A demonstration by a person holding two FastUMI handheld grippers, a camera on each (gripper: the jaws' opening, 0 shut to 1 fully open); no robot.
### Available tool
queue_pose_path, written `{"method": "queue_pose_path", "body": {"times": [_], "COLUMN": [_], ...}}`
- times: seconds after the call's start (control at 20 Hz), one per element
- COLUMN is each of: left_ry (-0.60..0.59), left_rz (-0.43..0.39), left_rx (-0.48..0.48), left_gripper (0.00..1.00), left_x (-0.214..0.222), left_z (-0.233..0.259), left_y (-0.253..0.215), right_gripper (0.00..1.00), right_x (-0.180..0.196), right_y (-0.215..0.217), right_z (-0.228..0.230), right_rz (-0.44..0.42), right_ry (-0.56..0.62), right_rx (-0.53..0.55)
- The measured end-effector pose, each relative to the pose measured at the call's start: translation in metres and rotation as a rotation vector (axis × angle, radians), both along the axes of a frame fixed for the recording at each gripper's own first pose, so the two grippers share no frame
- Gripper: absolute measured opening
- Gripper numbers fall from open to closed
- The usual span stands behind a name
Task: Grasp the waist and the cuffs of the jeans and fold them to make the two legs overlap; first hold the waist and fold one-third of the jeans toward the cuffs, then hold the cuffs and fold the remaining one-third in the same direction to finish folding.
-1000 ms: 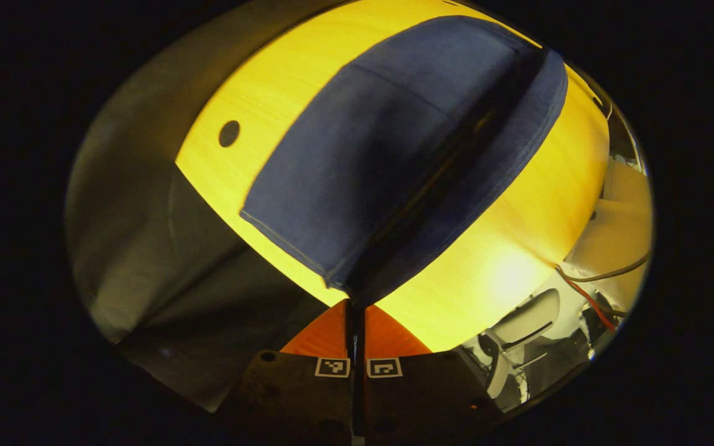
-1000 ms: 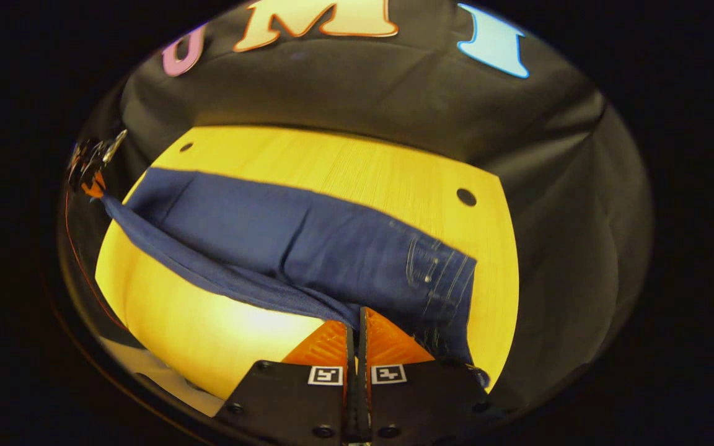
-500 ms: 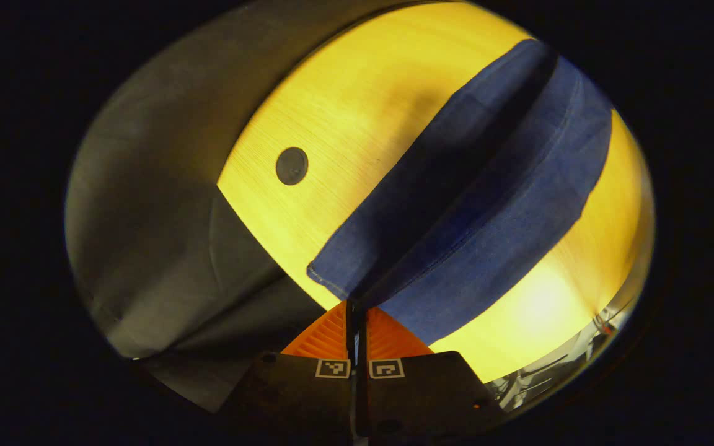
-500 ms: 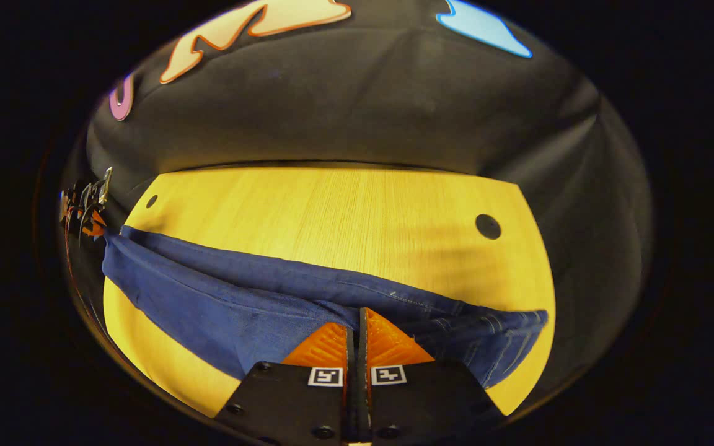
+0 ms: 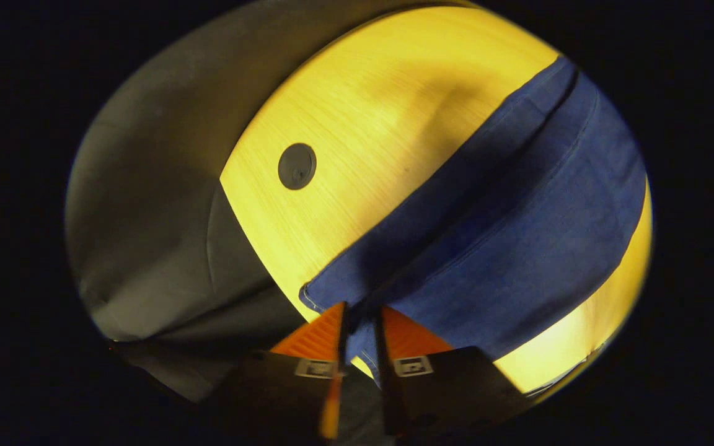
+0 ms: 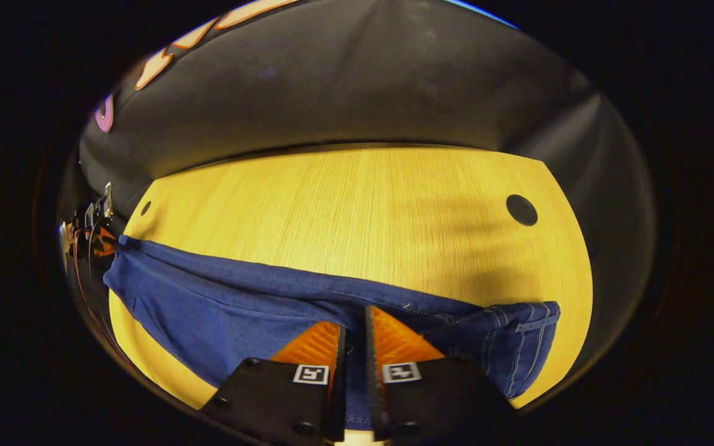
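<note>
— What do we see of the booth?
— A pale wooden table (image 6: 363,198) with round dark holes (image 6: 521,210), black cloth wall (image 6: 357,93) behind.
— And the jeans (image 6: 220,310)?
— Folded lengthwise along the table's near edge.
— Our grippers?
— The left gripper (image 5: 360,319) and right gripper (image 6: 355,322) each stand slightly parted, denim between the fingers; we can't tell if they press it.

A warmly lit wooden table (image 6: 357,198) with round holes (image 6: 521,210) stands before black cloth walls (image 6: 344,87).
</note>
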State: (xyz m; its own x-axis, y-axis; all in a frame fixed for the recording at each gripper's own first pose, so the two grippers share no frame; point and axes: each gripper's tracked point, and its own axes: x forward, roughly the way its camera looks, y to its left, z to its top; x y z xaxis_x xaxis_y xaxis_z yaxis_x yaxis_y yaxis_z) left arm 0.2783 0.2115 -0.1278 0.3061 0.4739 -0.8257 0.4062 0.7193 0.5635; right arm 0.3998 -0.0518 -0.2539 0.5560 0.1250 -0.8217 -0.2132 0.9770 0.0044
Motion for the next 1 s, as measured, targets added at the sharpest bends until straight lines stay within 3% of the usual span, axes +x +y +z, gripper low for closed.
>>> {"method": "queue_pose_path", "body": {"times": [0.15, 0.2, 0.35, 0.4, 0.65, 1.0], "left_ry": [-0.132, -0.199, -0.405, -0.465, -0.742, -0.909], "left_rz": [0.025, 0.040, 0.089, 0.115, 0.288, 0.400], "left_rx": [-0.003, -0.014, -0.079, -0.115, -0.329, -0.413], "left_gripper": [1.00, 0.95, 0.96, 1.00, 0.95, 0.96], "left_x": [0.007, 0.011, 0.011, 0.006, -0.032, -0.031], "left_z": [0.015, 0.024, 0.044, 0.050, 0.050, 0.020], "left_y": [0.004, 0.000, -0.011, -0.020, -0.040, -0.032], "right_gripper": [0.99, 0.97, 0.99, 0.99, 0.96, 0.99], "right_x": [0.008, 0.011, 0.008, 0.001, -0.051, -0.086], "right_y": [0.005, 0.000, -0.043, -0.061, -0.139, -0.189], "right_z": [0.032, 0.047, 0.076, 0.082, 0.072, 0.016], "right_rz": [-0.047, -0.076, -0.137, -0.152, -0.220, -0.304], "right_ry": [-0.078, -0.104, -0.178, -0.188, -0.150, -0.048], "right_rx": [0.134, 0.156, 0.118, 0.094, 0.000, 0.000]}}
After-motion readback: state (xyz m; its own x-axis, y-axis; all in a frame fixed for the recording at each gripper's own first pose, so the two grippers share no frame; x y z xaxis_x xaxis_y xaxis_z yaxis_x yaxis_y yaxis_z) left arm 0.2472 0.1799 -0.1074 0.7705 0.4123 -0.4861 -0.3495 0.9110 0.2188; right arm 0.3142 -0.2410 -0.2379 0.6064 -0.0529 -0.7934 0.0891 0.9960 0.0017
